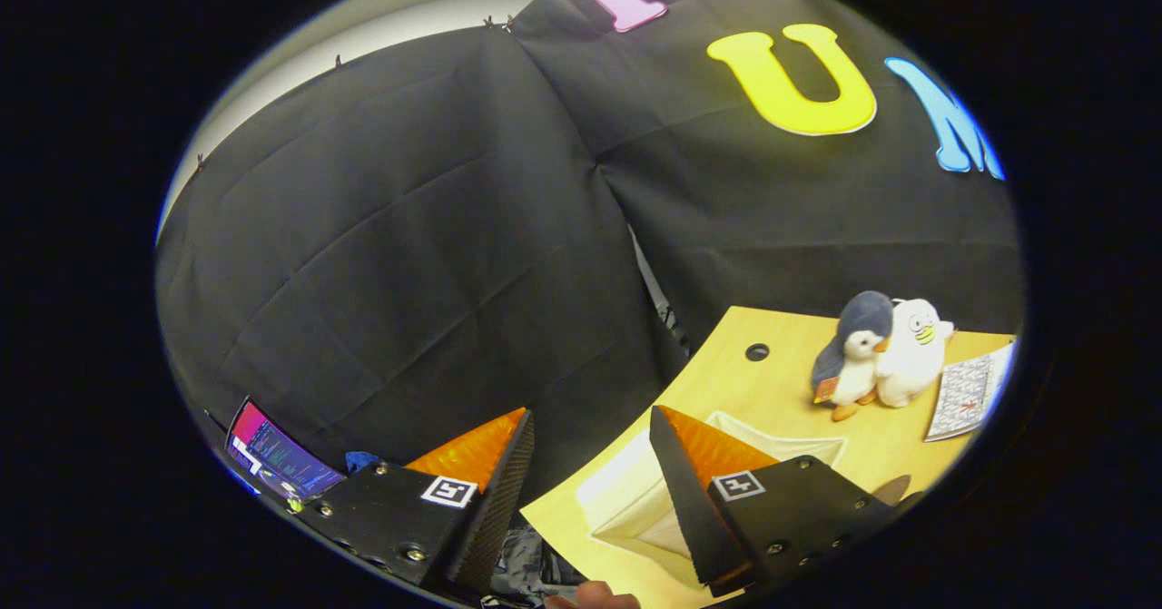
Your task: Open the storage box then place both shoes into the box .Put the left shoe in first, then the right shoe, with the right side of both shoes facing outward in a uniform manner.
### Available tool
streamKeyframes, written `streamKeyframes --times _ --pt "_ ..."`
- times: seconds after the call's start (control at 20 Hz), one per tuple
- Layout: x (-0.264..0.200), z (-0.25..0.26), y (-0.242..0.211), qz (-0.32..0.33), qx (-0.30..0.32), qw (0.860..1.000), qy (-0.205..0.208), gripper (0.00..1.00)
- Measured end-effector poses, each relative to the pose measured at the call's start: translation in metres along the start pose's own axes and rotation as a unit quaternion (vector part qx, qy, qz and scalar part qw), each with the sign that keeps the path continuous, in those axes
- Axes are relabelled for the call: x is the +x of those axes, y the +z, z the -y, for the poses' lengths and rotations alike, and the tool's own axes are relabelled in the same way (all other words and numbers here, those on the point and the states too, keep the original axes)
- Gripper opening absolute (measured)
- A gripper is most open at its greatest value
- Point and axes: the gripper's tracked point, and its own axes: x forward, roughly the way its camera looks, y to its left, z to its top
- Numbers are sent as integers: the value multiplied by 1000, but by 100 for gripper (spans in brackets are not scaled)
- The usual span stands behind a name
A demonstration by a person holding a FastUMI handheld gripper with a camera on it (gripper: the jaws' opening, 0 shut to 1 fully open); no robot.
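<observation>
My gripper (590,412) is open, with nothing between its fingers, and is tilted so that it looks mostly at the black cloth wall. A pale, whitish storage box (626,500) sits on the yellow wooden table (726,382), low between the fingers and partly hidden behind the right finger (699,473). I cannot tell whether its lid is open. A small brown rounded shape (894,488), perhaps part of a shoe, peeks out beside the right finger on the table.
Beyond the box, a grey penguin plush (853,355) and a white plush (912,350) stand together. A patterned sheet (967,396) lies beside them. The table's near edge runs under the fingers. A lit screen (277,455) is off the table by the left finger. A fingertip (595,597) shows below.
</observation>
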Motion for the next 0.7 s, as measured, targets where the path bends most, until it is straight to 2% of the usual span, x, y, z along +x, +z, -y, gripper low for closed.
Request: streamKeyframes --times 0.45,0.7 --pt "-85 122 -12 35 37 993 -104 79" --pt "-123 193 -57 17 34 982 -187 79"
